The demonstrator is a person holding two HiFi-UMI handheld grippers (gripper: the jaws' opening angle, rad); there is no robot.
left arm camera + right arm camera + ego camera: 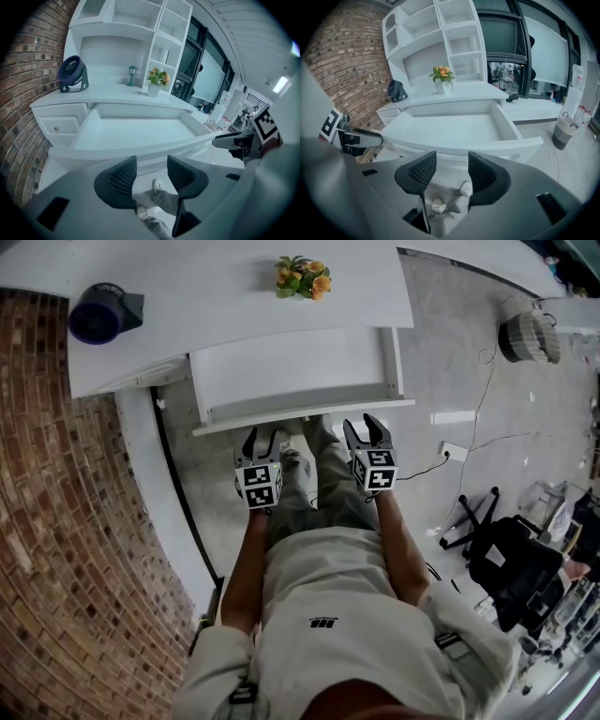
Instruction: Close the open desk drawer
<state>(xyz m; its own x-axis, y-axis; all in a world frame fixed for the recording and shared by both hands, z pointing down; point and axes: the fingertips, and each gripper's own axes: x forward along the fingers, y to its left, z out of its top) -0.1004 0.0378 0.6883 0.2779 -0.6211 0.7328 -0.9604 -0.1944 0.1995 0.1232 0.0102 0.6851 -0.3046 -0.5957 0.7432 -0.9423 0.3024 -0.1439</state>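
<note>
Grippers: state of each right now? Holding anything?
Left gripper: open, nothing between the jaws.
Right gripper: open, nothing between the jaws.

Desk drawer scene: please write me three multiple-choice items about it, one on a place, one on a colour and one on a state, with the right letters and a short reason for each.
1. Where does the dark fan stand?
A. on the desk top
B. on the floor
C. on a windowsill

2. What colour are the flowers?
A. blue
B. purple
C. orange and yellow

3. The drawer is:
A. shut
B. pulled out and empty
C. pulled out and full of papers

Answers:
1 A: the head view shows it on the white top.
2 C: both gripper views show orange and yellow blooms.
3 B: its bare white bottom shows in every view.
</note>
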